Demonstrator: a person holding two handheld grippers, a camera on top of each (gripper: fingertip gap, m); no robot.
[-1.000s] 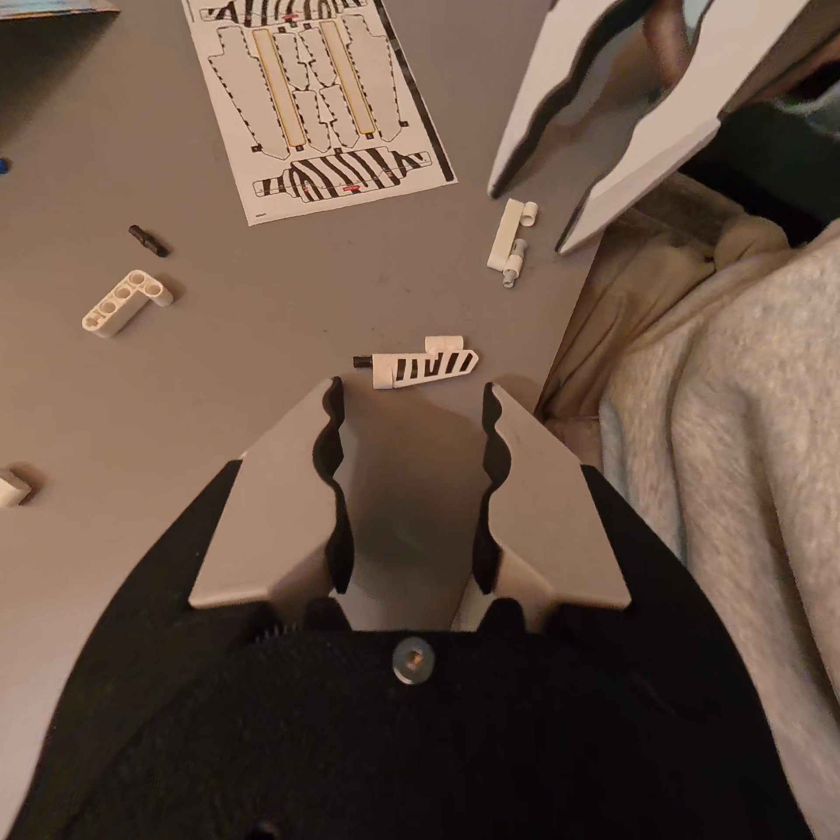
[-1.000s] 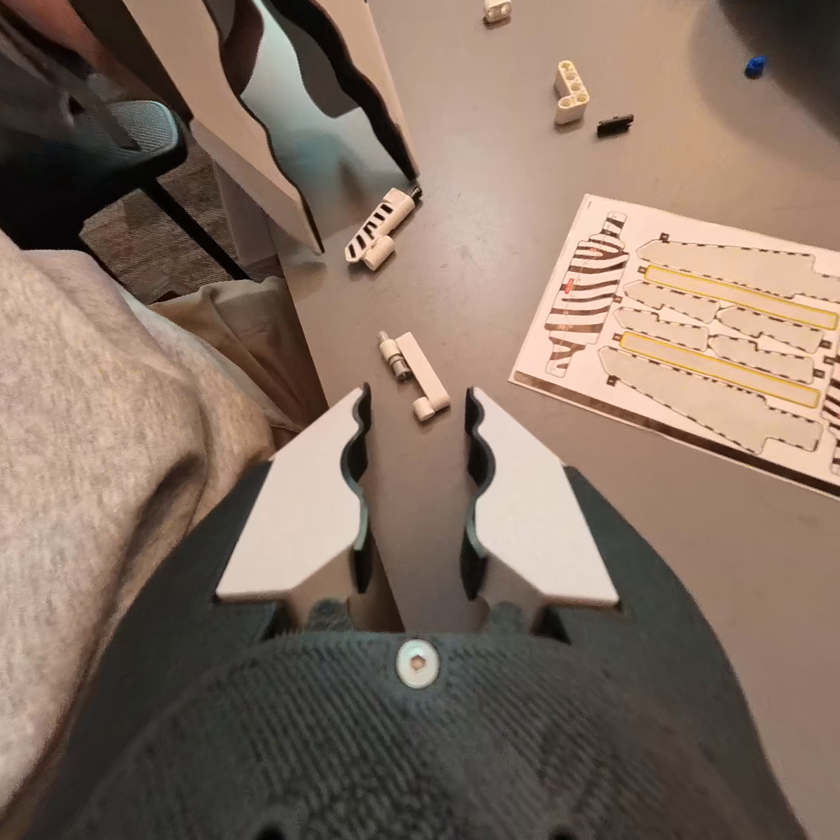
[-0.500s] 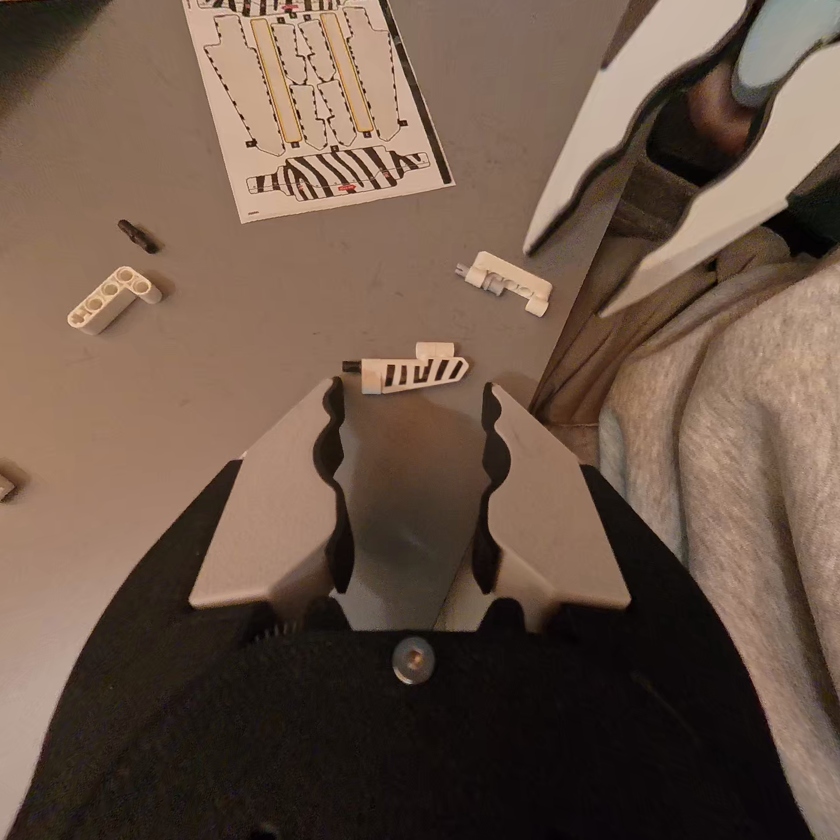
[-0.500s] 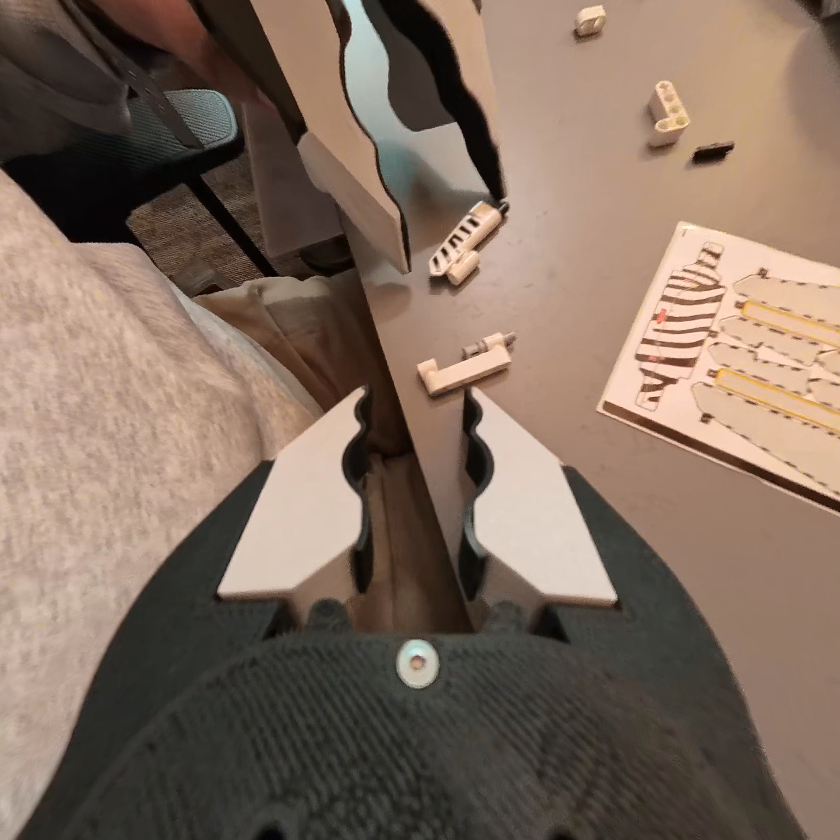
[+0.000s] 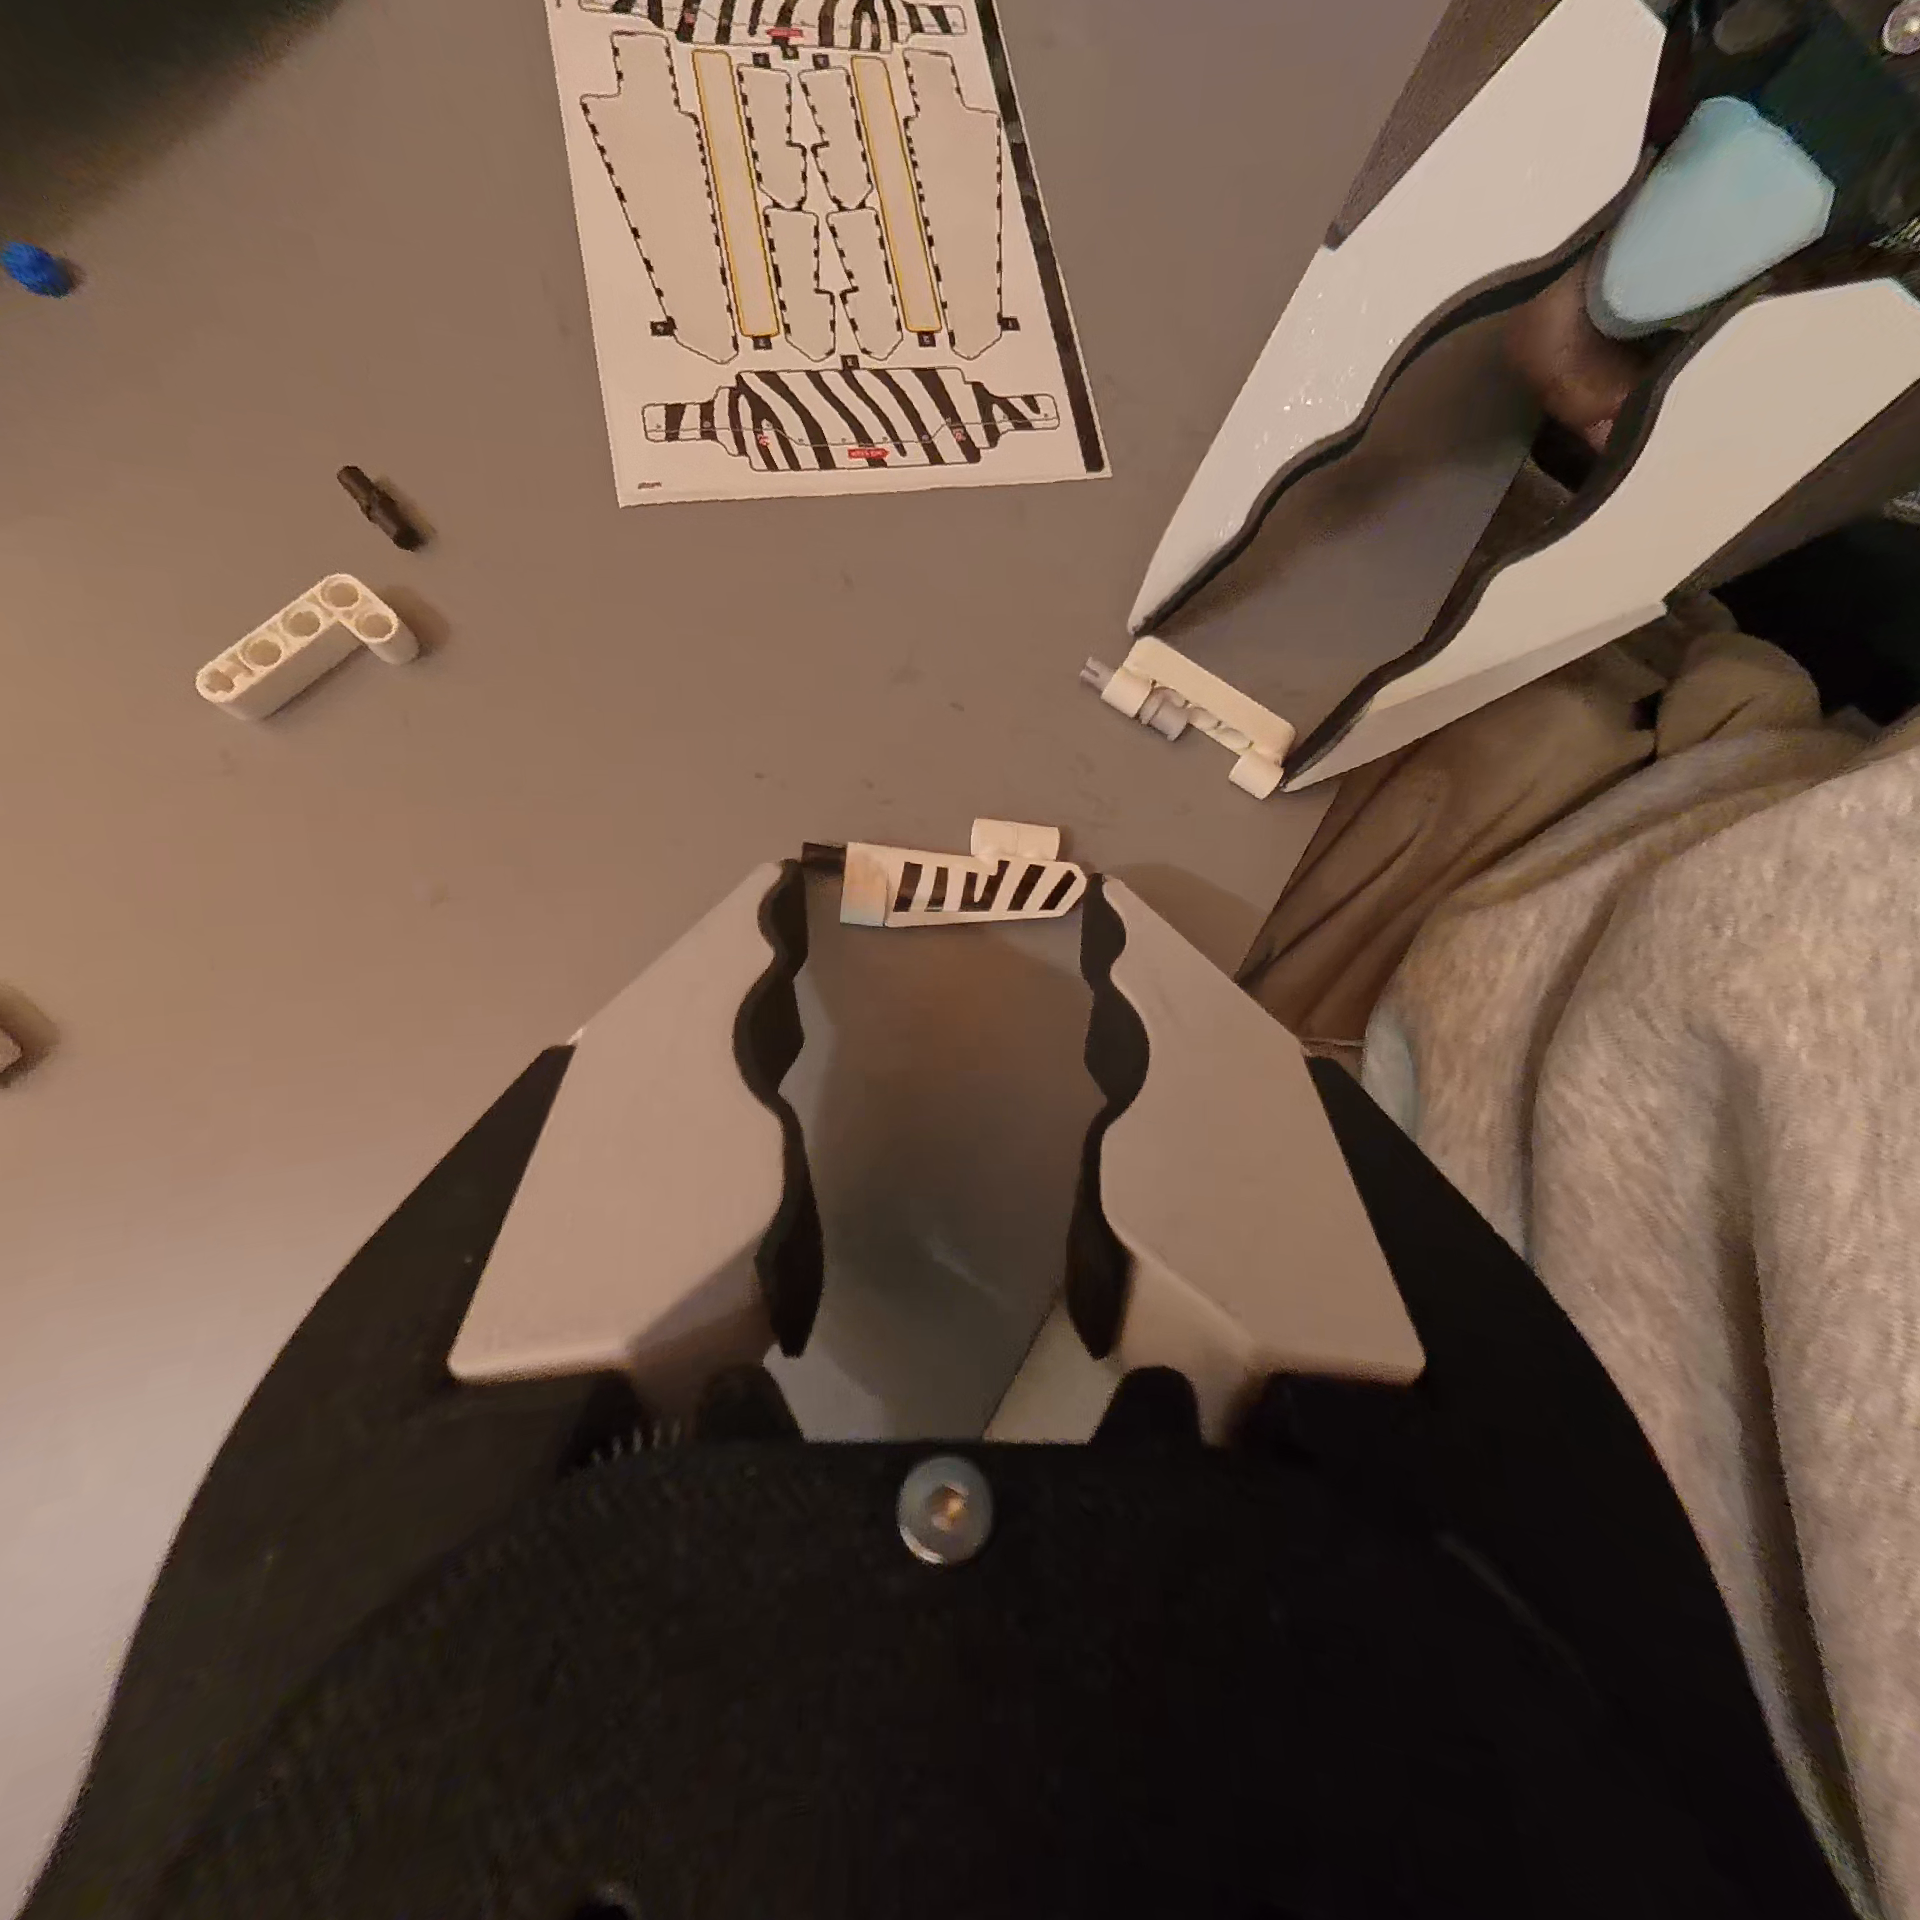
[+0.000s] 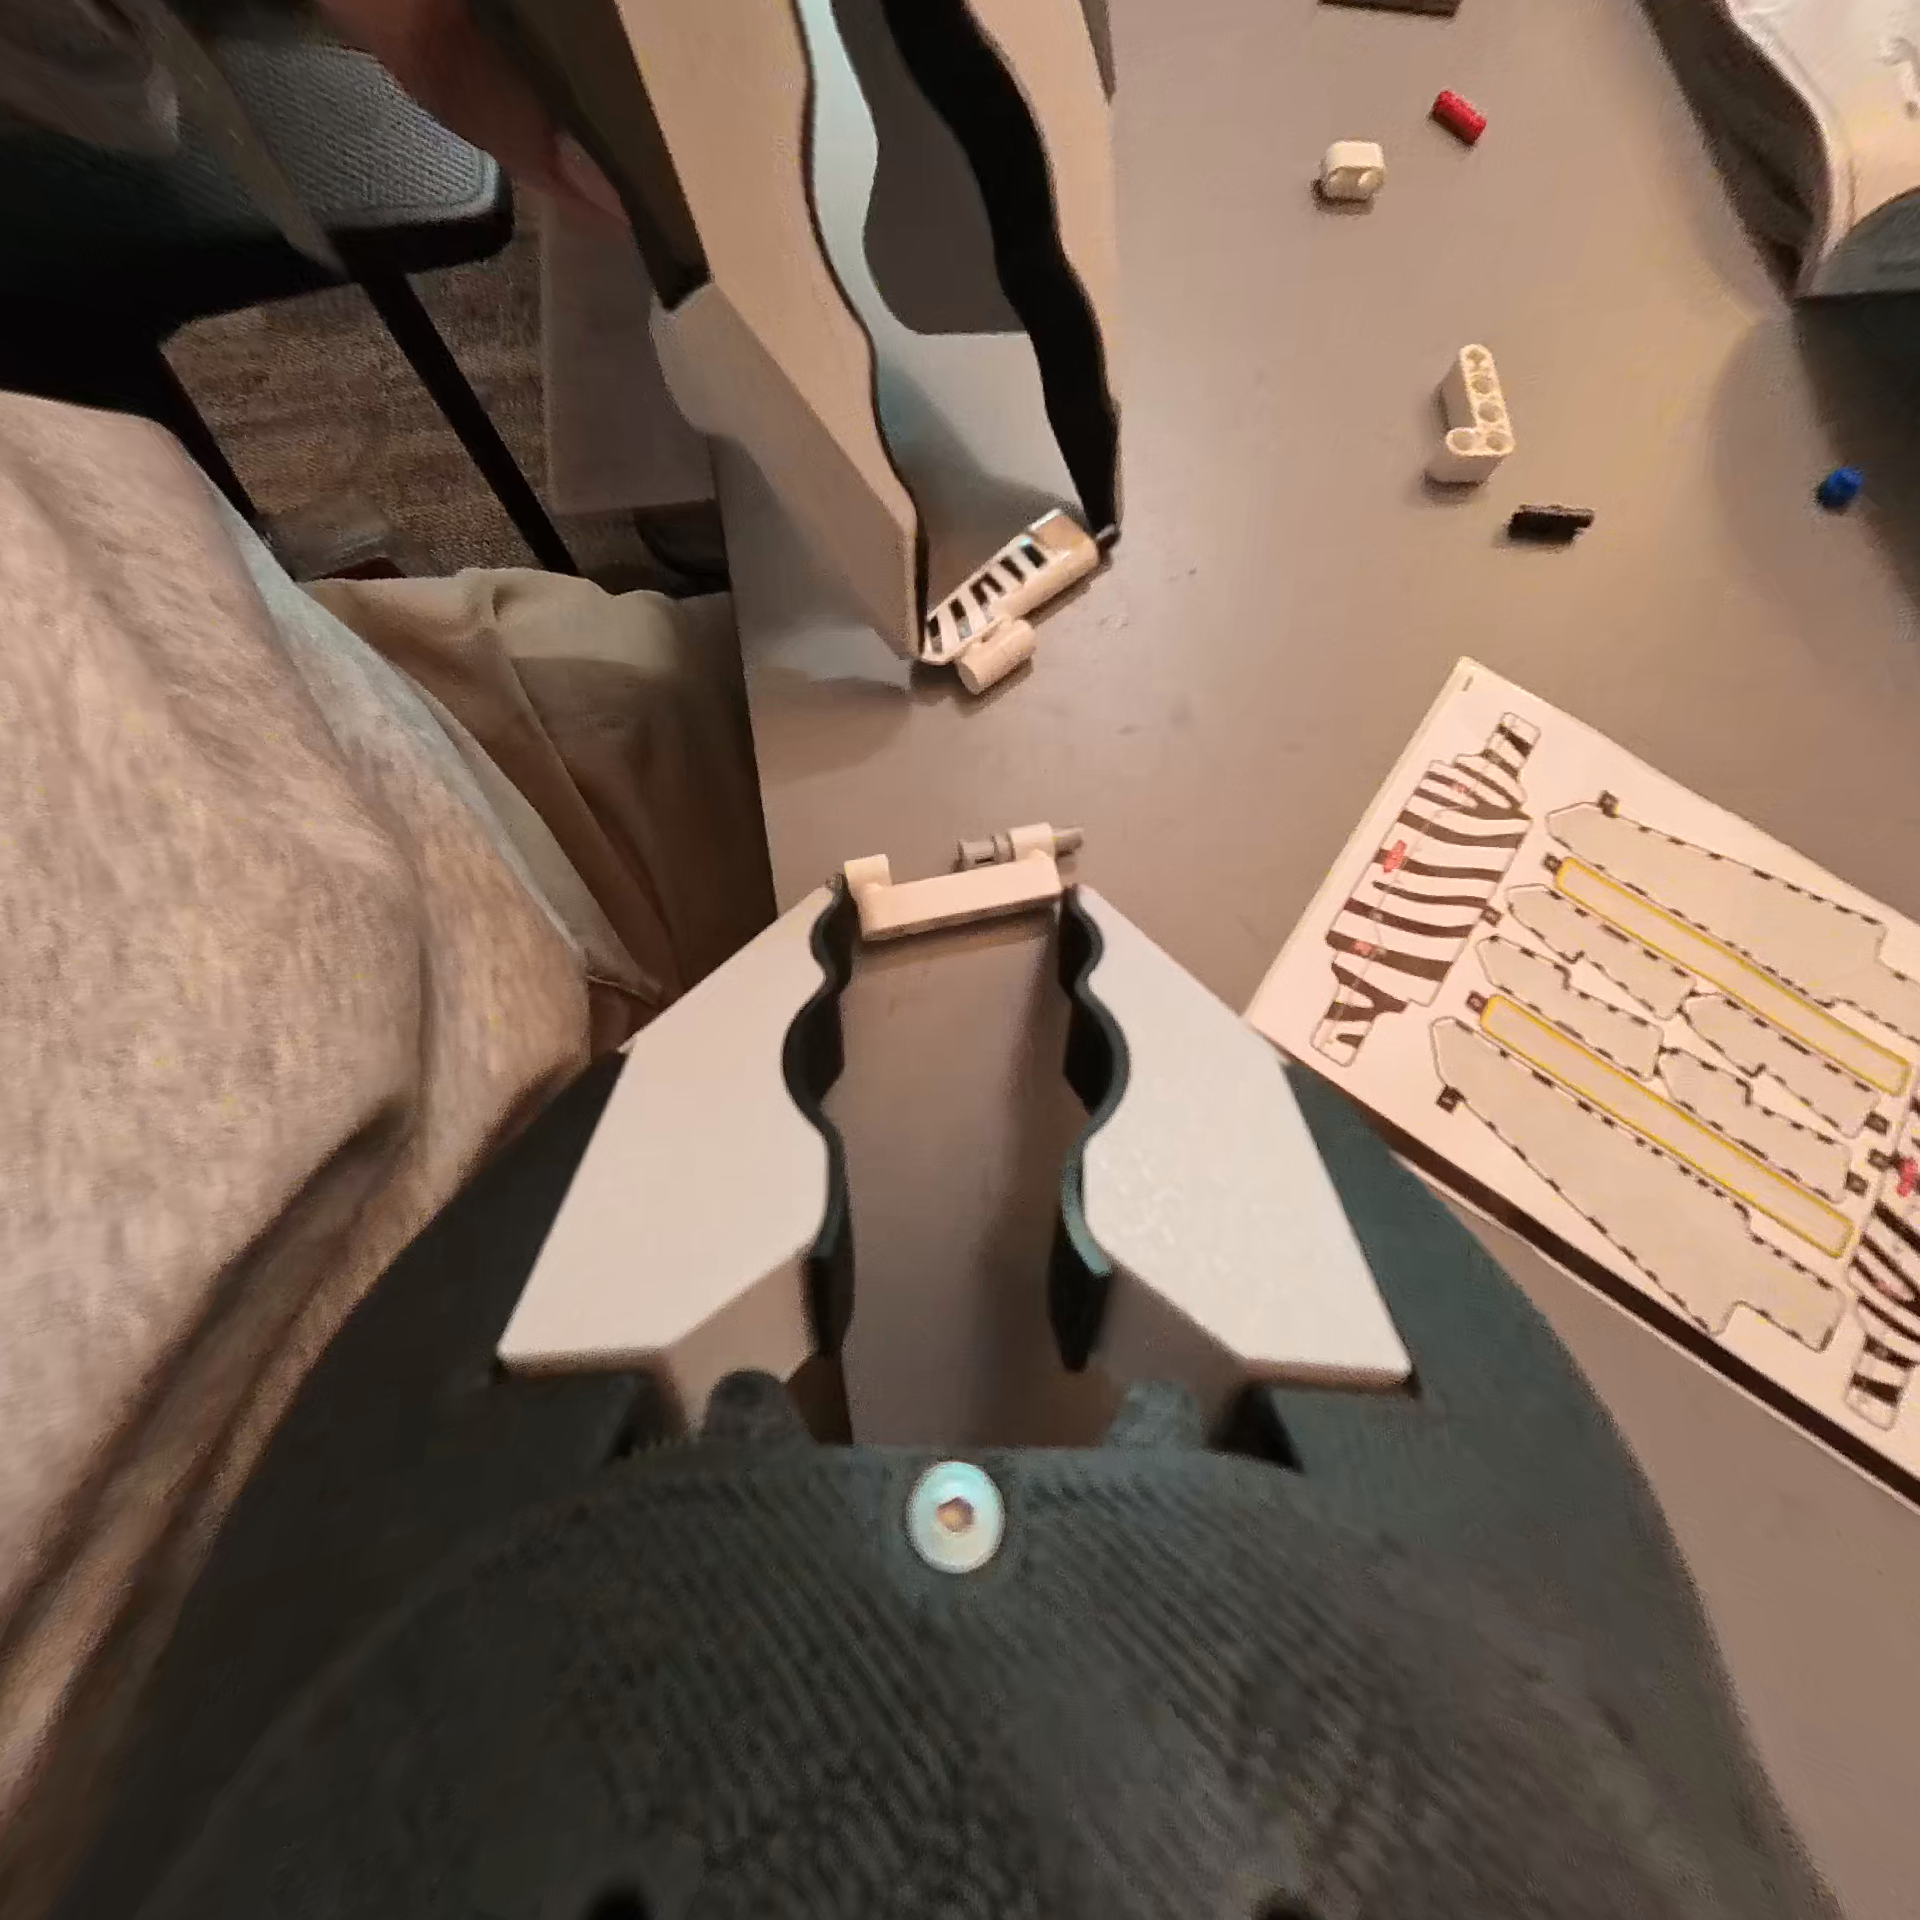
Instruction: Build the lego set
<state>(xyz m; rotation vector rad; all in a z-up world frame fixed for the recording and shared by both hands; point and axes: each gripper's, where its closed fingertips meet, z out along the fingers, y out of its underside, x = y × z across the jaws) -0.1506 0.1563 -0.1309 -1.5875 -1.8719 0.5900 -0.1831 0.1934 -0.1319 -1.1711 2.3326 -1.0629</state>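
Observation:
A white lego piece with black zebra stripes (image 5: 977, 891) lies on the grey table (image 5: 623, 790) near its edge. My left gripper (image 5: 942, 878) is open, and the piece lies crosswise between its fingertips. A plain white lego piece with a grey pin (image 6: 956, 896) lies crosswise between the fingertips of my right gripper (image 6: 954, 894), which is open too. In the right wrist view the left gripper (image 6: 1010, 582) stands over the striped piece (image 6: 997, 587). In the left wrist view the right gripper (image 5: 1212, 701) brackets the plain piece (image 5: 1195, 701).
A sticker sheet (image 5: 821, 239) lies farther in on the table. Loose parts lie around it: a white L-shaped beam (image 5: 301, 644), a black pin (image 5: 382, 507), a blue piece (image 5: 31, 268), a red piece (image 6: 1458, 114), a small white connector (image 6: 1351, 171). A person's grey sleeve (image 5: 1662, 1247) borders the table edge. Across from one pair of fingers to the other is roughly 6 cm. From the left gripper's tips to the small white connector (image 6: 1351, 171) is close to 12 cm.
The plain white piece turned crosswise on the table. Both grippers moved forward, so each piece now lies between a pair of fingertips. Both jaw gaps look unchanged.

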